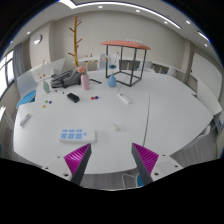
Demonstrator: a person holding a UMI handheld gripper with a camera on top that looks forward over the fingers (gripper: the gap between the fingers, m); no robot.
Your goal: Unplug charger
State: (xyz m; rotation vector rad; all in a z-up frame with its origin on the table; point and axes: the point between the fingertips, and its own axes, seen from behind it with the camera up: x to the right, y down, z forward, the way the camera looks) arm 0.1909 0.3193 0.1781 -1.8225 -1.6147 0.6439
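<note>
My gripper [112, 160] is held high above the near edge of a large white round table [150, 125]. It is open, with the magenta pads [78, 156] wide apart and nothing between them. Far beyond the fingers, on the table's left back part, lies a dark strip-like block [62, 78] with small items around it. A small white object [73, 98] lies just in front of it; I cannot tell which of these is the charger. No cable is clear to see.
A white sheet with blue dots [73, 133] lies just ahead of the left finger. Another white item [123, 98], a pale blue cup [112, 80] and a pink bottle [85, 80] stand mid-table. Behind are a wooden coat stand [75, 35] and a red-topped black frame [127, 50].
</note>
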